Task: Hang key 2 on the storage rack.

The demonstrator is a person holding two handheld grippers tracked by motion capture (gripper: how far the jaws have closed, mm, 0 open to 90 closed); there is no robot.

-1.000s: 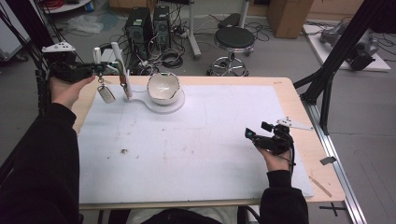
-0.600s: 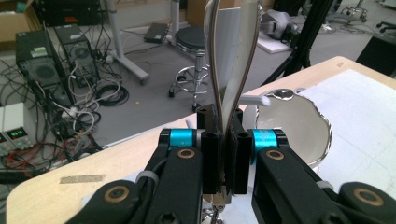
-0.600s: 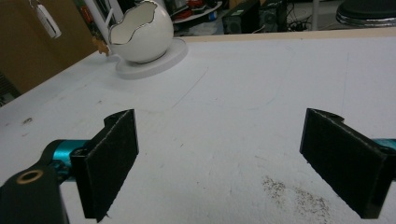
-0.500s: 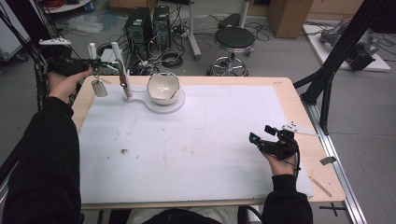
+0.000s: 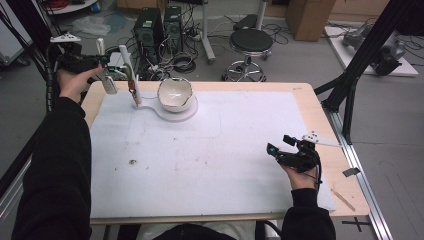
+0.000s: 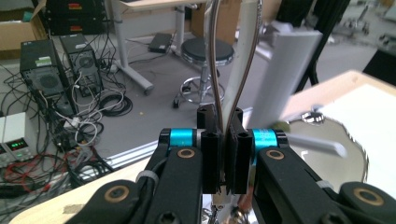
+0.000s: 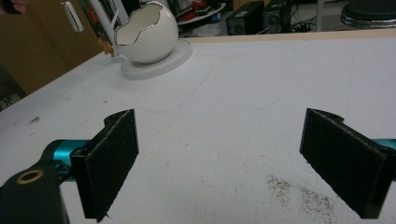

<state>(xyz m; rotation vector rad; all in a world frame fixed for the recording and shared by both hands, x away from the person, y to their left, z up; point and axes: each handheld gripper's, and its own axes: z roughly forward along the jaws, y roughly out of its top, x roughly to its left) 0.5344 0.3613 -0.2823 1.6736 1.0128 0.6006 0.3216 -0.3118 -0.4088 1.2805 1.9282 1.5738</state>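
A white eggshell-shaped bowl [image 5: 175, 94] [image 7: 145, 32] sits on a round white base [image 5: 176, 113] at the table's far left. A white post [image 5: 128, 67] rises from the base's arm. My left gripper [image 5: 102, 67] [image 6: 223, 116] hovers at the far left corner beside that post, shut on a thin metal loop [image 6: 214, 56] that stands up from its jaws. A small white slab [image 5: 109, 85] hangs just below its tip. My right gripper [image 5: 280, 149] [image 7: 224, 158] rests low over the white mat at the right, jaws wide apart with nothing between them.
The white mat [image 5: 210, 165] covers most of the wooden table [image 5: 310, 100]. Dark specks [image 5: 132, 161] [image 7: 299, 196] lie on it. Computer towers [image 5: 157, 25], cables and a black stool [image 5: 252, 42] stand on the floor beyond the far edge. A black frame leg [image 5: 350, 85] rises at right.
My left hand has drifted left and away from the bowl, carrying the loop and the white slab with it. The right hand has stayed nearly still.
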